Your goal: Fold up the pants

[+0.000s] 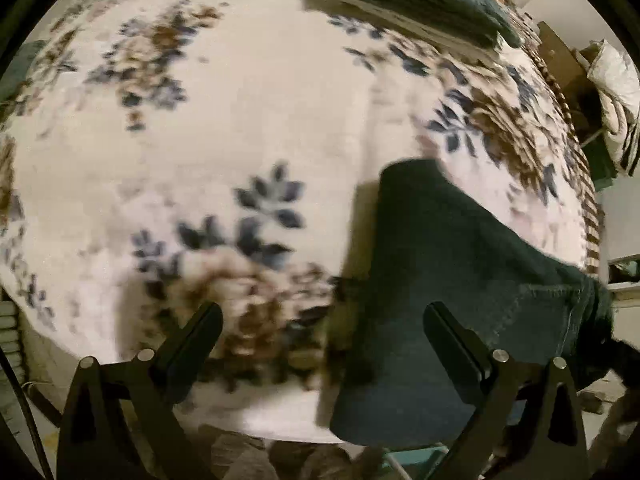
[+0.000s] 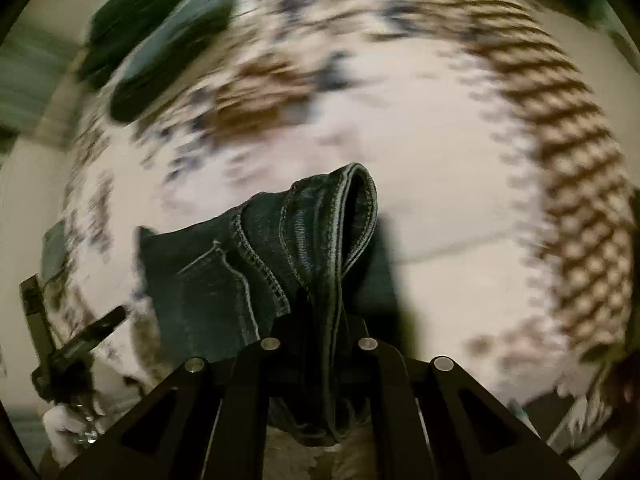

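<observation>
Right wrist: tongs point(image 2: 320, 322) pinching jeans point(image 2: 224, 264) waistband edge.

Floral blanket point(image 1: 280, 120) on bed carries jeans point(image 1: 440, 272), folded clothes pile point(image 1: 424, 4)

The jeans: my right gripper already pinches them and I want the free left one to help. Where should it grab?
Probably the bare edge of the jeans facing the open left gripper, coming in low from the blanket side. That edge lies flat, so one finger could slide under. The right gripper holds the bunched, seamed end, so a grip away from it would spread the cloth.
</observation>
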Tool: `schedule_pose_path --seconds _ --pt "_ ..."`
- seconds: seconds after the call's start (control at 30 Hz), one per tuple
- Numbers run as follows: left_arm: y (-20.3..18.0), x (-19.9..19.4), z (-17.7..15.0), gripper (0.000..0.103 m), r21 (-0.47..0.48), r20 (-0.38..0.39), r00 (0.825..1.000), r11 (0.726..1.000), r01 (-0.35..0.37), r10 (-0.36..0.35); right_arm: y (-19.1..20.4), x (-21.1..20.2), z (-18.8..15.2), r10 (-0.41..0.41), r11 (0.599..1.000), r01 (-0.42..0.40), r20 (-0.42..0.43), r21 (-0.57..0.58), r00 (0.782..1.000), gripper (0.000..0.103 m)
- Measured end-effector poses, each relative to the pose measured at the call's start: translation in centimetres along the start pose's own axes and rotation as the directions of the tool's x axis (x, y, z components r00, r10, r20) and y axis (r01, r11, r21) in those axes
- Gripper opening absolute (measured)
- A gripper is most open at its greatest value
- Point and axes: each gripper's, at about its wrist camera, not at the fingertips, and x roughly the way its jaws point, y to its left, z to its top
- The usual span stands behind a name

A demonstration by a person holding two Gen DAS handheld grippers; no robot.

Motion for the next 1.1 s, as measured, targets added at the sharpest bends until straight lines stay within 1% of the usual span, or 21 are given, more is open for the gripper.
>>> schedule_pose_path --seconds 0.1,0.17,0.2,0.23,0.27,0.3,0.33,0.37,0.4,0.47,0.5,0.57,0.6,0.63,0.7,0.8,0.87,0.93,0.97,1.03,1.1 --pt "-1.8 2.0 0.8 0.102 0.009 -0.033 0.999 0.999 0.034 -0.033 -3.5 1.7 0.3 -0.035 0.999 0.036 -0.031 0.033 0.999 0.009" --pt "-2.9 3.8 1.5 0.102 0.011 -0.061 0.996 0.998 0.065 -0.064 -4.4 3.6 0.6 -0.021 0.999 0.024 -0.060 0.045 0.998 0.010" --pt "-3.3 4.6 1.9 0.102 0.006 -0.075 0.995 0.998 0.065 -0.064 -4.6 4.2 0.8 -0.025 0.999 0.028 -0.069 0.045 0.997 0.017" --pt "-3.5 5.4 2.4 0.102 -0.009 -0.087 0.993 0.997 0.074 -0.074 -5.0 4.8 1.1 -0.020 0.998 0.024 -0.073 0.062 0.997 0.019" --pt "-3.6 6.1 2.8 0.100 -0.025 -0.095 0.991 0.995 0.093 -0.095 -5.7 5.2 1.2 0.011 0.995 -0.003 -0.082 0.095 0.997 0.024" --pt "-3.6 6.7 3.1 0.080 -0.030 -0.093 0.990 0.994 0.106 -0.109 -6.1 5.5 1.3 0.016 0.994 -0.006 -0.083 0.112 0.996 0.034" --pt "-3.7 7.1 3.2 0.056 -0.024 -0.099 0.986 0.991 0.129 -0.131 -6.8 5.5 1.2 0.020 0.992 -0.010 -0.078 0.128 0.997 0.039" --pt "-3.8 7.5 3.3 0.050 -0.016 -0.115 0.981 0.988 0.155 -0.156 -7.6 5.7 1.0 0.043 0.988 -0.030 -0.084 0.149 0.996 0.052" --pt "-3.9 7.8 3.3 0.049 -0.008 -0.120 0.980 0.987 0.160 -0.160 -8.1 5.8 0.8 0.060 0.984 -0.043 -0.096 0.173 0.994 0.065" --pt "-4.0 7.2 3.3 0.049 0.007 -0.120 0.978 0.985 0.171 -0.169 -9.9 5.8 0.3 0.158 0.953 -0.124 -0.104 0.277 0.982 0.073" --pt "-3.9 6.4 3.1 0.049 0.009 -0.115 0.975 0.981 0.192 -0.189 -10.8 5.7 -0.1 0.233 0.923 -0.190 -0.092 0.335 0.968 0.076" --pt "-3.5 5.5 2.3 0.061 -0.011 -0.141 0.963 0.973 0.232 -0.231 -12.2 5.0 -1.4 0.342 0.854 -0.295 -0.036 0.429 0.939 0.085" --pt "-3.2 5.2 1.7 0.069 -0.028 -0.155 0.953 0.965 0.260 -0.261 -12.5 4.8 -2.1 0.375 0.830 -0.328 -0.015 0.451 0.927 0.086" --pt "-3.0 4.9 0.8 0.074 -0.045 -0.159 0.944 0.957 0.285 -0.289 -12.6 5.0 -2.7 0.391 0.818 -0.339 -0.018 0.464 0.920 0.086" --pt "-2.9 4.7 -0.8 0.079 -0.049 -0.164 0.937 0.951 0.306 -0.310 -12.6 5.8 -4.0 0.419 0.802 -0.351 -0.036 0.484 0.907 0.086" --pt "-2.8 5.7 -2.3 0.080 -0.039 -0.167 0.941 0.955 0.293 -0.295 -11.0 8.8 -5.7 0.478 0.783 -0.386 -0.074 0.487 0.875 0.086" --pt "-2.6 7.1 -2.4 0.080 -0.079 -0.189 0.924 0.943 0.323 -0.332 -9.9 10.7 -5.9 0.486 0.793 -0.394 -0.091 0.465 0.869 0.086" --pt "-2.4 8.1 -2.4 0.080 -0.110 -0.192 0.912 0.931 0.347 -0.363 -8.9 11.9 -5.5 0.496 0.793 -0.422 -0.064 0.440 0.866 0.098" --pt "-2.5 8.5 -2.4 0.080 -0.120 -0.192 0.907 0.926 0.359 -0.376 -8.4 12.1 -5.2 0.508 0.785 -0.443 -0.043 0.433 0.860 0.100" --pt "-2.5 8.5 -2.4 0.081 -0.108 -0.174 0.907 0.923 0.370 -0.384 -7.3 12.0 -4.5 0.535 0.768 -0.484 -0.005 0.419 0.845 0.100" --pt "-2.6 8.5 -2.4 0.081 -0.106 -0.170 0.907 0.922 0.372 -0.385 -6.2 11.6 -4.1 0.525 0.785 -0.492 0.018 0.376 0.851 0.100"
